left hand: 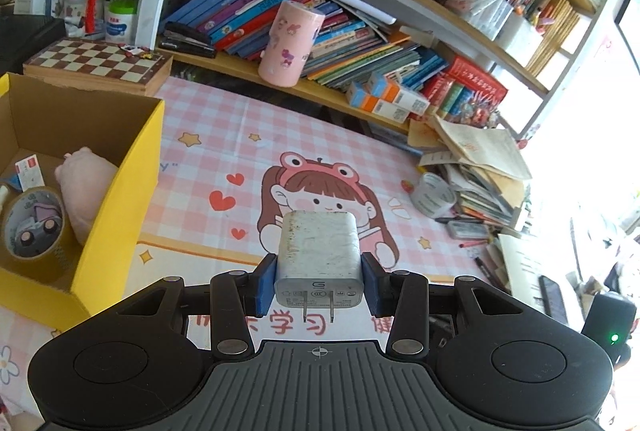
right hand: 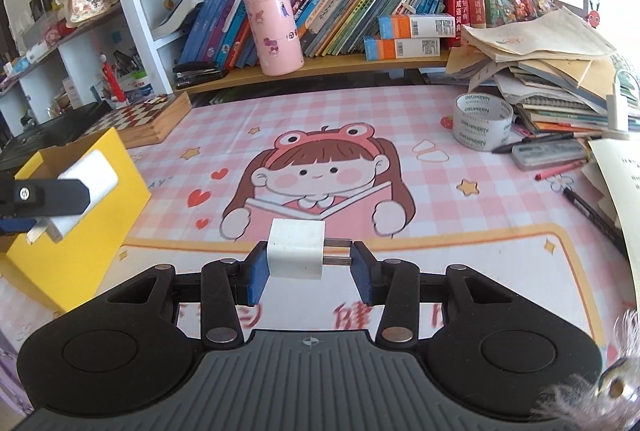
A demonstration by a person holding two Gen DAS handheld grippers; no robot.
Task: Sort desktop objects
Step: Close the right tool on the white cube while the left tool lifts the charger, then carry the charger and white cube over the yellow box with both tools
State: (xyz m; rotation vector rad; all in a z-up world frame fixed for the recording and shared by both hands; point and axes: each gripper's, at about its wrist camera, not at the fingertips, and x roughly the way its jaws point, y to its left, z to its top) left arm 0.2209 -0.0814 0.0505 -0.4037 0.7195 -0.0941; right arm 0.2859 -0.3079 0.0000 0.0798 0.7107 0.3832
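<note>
The sorting looks partly done. The yellow box [left hand: 120, 199] at nine o'clock already holds a plush toy [left hand: 86, 187] and a tape roll [left hand: 34, 227]. The left gripper [left hand: 319, 281] fingers clamp a large charger [left hand: 319, 251]; the right gripper [right hand: 308, 267] fingers clamp a small charger [right hand: 296, 251]. Another tape roll [right hand: 482, 121] and pens [right hand: 532, 143] remain at two o'clock on the pink-checked bench [right hand: 460, 223], below crowded bookshelves [right hand: 340, 63].

Bright daylight, right-side glare, fisheye-curved edges
</note>
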